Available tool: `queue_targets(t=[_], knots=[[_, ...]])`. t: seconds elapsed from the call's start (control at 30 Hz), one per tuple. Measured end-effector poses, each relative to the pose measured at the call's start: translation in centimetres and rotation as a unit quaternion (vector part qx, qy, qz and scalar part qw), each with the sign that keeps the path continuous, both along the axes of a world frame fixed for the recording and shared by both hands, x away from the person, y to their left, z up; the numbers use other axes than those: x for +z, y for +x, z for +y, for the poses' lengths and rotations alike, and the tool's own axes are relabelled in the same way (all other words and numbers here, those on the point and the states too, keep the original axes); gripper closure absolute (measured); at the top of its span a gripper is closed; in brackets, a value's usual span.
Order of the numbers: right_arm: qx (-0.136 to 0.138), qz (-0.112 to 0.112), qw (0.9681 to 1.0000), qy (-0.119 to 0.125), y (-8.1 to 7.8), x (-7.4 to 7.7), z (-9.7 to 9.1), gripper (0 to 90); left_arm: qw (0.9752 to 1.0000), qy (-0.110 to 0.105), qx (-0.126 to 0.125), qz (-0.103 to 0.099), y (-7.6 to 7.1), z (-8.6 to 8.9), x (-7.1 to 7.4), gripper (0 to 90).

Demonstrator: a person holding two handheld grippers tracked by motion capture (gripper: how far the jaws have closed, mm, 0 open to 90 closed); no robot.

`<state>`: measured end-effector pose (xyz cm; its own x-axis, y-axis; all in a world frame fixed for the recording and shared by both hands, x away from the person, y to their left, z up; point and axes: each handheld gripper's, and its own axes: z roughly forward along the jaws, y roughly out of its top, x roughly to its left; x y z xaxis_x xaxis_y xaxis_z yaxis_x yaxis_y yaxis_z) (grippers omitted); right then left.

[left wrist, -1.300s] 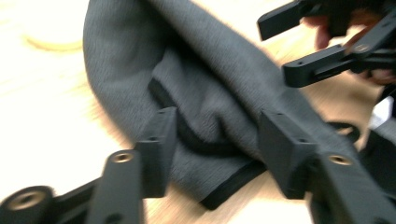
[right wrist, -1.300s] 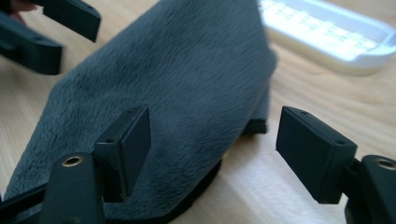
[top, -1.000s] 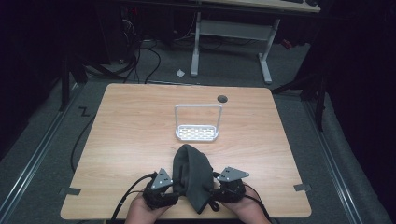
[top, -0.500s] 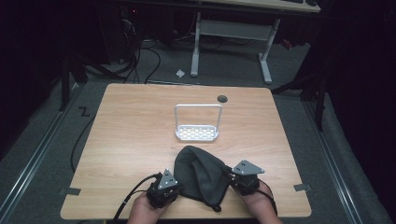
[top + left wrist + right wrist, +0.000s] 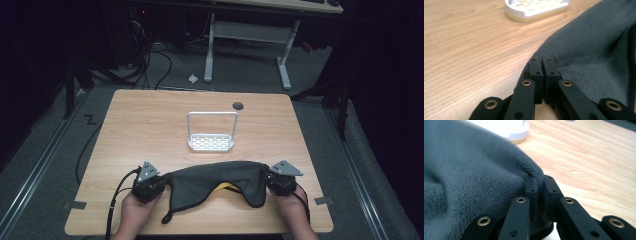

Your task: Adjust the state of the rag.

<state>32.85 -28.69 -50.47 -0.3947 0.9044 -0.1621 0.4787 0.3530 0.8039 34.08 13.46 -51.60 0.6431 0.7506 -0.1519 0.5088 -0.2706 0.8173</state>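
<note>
With each gripper's fingers pinching an end of the cloth (image 5: 215,182), spreading looks underway — next, lay it flat on the bench (image 5: 150,125).

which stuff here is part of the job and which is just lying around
In use:
grey cloth
left gripper
right gripper

Lying about:
white rack
yellow item under the cloth
round hole in the table

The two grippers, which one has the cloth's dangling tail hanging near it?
The left gripper: the grey cloth trails a narrow tail beside it, unlike the right gripper.
</note>
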Motion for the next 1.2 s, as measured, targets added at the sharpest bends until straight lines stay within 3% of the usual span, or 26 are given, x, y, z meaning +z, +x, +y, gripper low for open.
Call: queue_targets(t=[0.07,0.1,0.13,0.17,0.23,0.27,0.3,0.37,0.43,0.53,0.6,0.7,0.8,0.93,1.03,1.1,1.13,1.2], knots=[[-0.005,0.002,1.0000,-0.003,0.3,-0.2,-0.1,82.2,0.9998,0.010,0.017,-0.004,0.2,-0.1,-0.2,83.5],[-0.015,0.003,0.9998,-0.010,0.5,-0.4,-0.1,79.2,0.9998,0.008,0.017,-0.002,0.3,0.0,-0.2,77.8],[-0.021,0.011,0.9997,-0.002,0.8,-0.5,-0.4,68.7,0.9998,0.005,0.018,-0.001,0.2,0.0,-0.2,65.9],[-0.021,0.011,0.9997,-0.002,0.8,-0.5,-0.4,68.7,0.9998,0.001,0.019,0.000,0.0,0.1,-0.1,65.9],[-0.024,0.008,0.9996,0.014,0.5,-0.1,-0.6,62.8,0.9998,-0.016,0.005,-0.003,-1.0,0.1,0.6,60.8],[-0.023,0.002,0.9996,0.017,0.2,0.1,-0.6,60.9,0.9999,-0.011,-0.008,-0.007,-1.6,-0.2,0.8,58.9],[-0.023,-0.003,0.9995,0.020,-0.1,0.4,-0.5,59.4,0.9997,0.001,-0.020,-0.011,-2.2,-0.5,1.0,57.4],[-0.021,-0.010,0.9994,0.026,-1.0,0.8,-0.4,57.2,0.9989,-0.002,-0.047,-0.005,-3.3,-1.4,1.0,53.8],[-0.016,-0.011,0.9990,0.040,-2.1,1.2,-0.3,55.5,0.9974,-0.001,-0.070,0.016,-4.2,-2.3,0.6,48.7],[-0.004,-0.001,0.9989,0.047,-3.8,1.2,0.0,51.2,0.9951,0.029,-0.086,0.040,-5.2,-3.3,-0.6,42.5],[0.006,0.013,0.9984,0.055,-5.0,0.9,0.1,48.3,0.9935,0.035,-0.095,0.052,-5.7,-3.6,-1.1,40.4],[0.027,0.031,0.9966,0.072,-6.9,0.6,0.4,43.4,0.9928,0.045,-0.100,0.049,-6.1,-4.0,-1.3,39.6],[0.037,0.033,0.9962,0.071,-7.1,0.5,0.8,42.3,0.9931,0.055,-0.096,0.038,-6.2,-4.2,-1.4,41.6],[0.052,0.054,0.9948,0.069,-7.0,-0.2,1.6,41.2,0.9935,0.078,-0.083,0.009,-6.5,-4.1,-1.5,58.1],[0.063,0.078,0.9940,0.044,-6.6,-1.1,2.1,41.4,0.9940,0.083,-0.072,0.006,-6.3,-3.8,-1.5,69.8],[0.060,0.090,0.9938,0.021,-6.3,-1.6,2.2,53.3,0.9943,0.081,-0.067,0.014,-5.9,-3.6,-1.4,80.1],[0.059,0.092,0.9939,0.009,-6.2,-1.7,2.2,67.2,0.9944,0.079,-0.068,0.017,-5.8,-3.5,-1.3,82.5],[0.053,0.065,0.9965,0.007,-6.5,-0.9,1.9,79.1,0.9954,0.075,-0.060,-0.001,-5.7,-3.3,-0.6,84.4]])
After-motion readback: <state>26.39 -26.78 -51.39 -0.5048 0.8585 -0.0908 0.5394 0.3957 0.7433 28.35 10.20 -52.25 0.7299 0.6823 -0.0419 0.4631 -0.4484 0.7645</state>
